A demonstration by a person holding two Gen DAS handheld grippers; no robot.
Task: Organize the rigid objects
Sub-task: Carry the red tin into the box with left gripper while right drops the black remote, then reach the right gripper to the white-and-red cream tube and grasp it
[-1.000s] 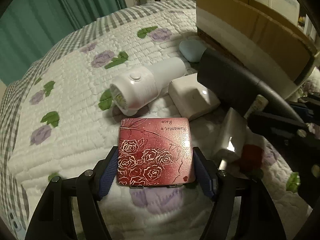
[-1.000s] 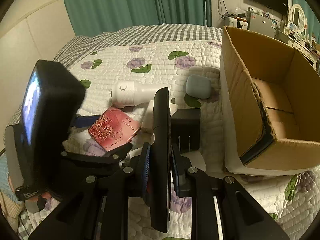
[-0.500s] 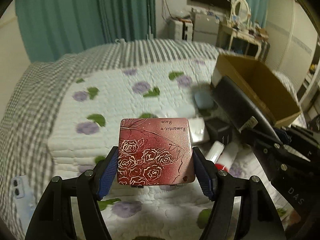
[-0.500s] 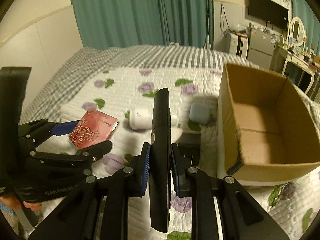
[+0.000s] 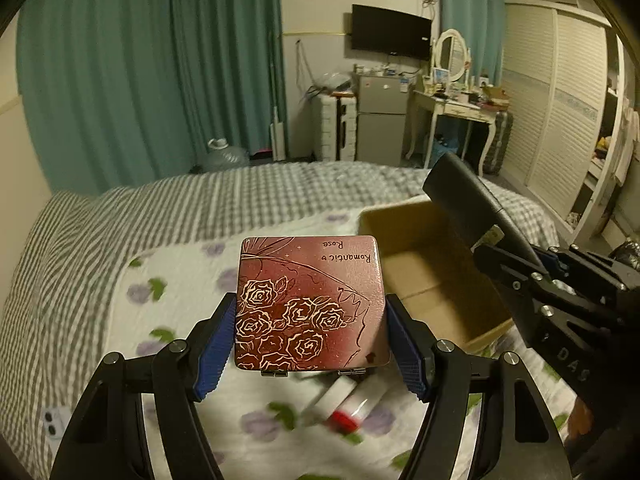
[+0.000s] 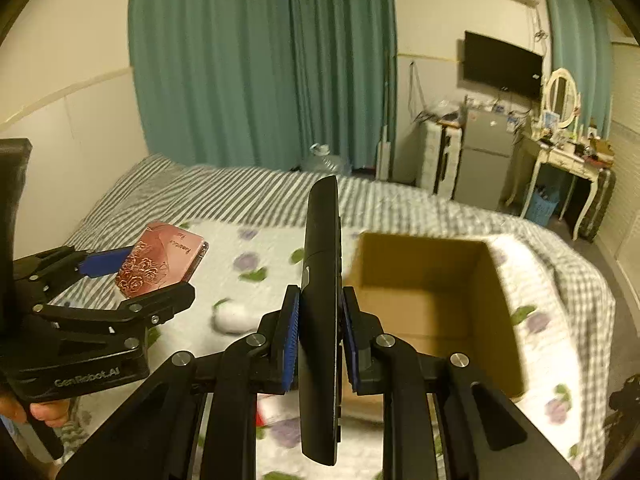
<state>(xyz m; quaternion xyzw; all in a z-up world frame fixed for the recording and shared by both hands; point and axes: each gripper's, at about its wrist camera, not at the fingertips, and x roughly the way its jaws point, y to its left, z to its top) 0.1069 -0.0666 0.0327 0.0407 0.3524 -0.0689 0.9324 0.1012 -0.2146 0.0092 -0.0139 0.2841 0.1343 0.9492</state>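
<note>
My left gripper is shut on a flat red tin printed with roses, held in the air above the bed; it also shows in the right wrist view. My right gripper is shut on a slim black remote, held edge-up just left of the open cardboard box. In the left wrist view the remote hangs over the box. The box looks empty inside.
A white bottle lies on the flowered quilt. A white tube with a red cap lies below the tin. A fridge, dressing table and teal curtains stand beyond the bed.
Both grippers have risen well above the bed with their objects and tilted up, so the room shows. The tin was lifted off the quilt. The remote has moved closer to the box.
</note>
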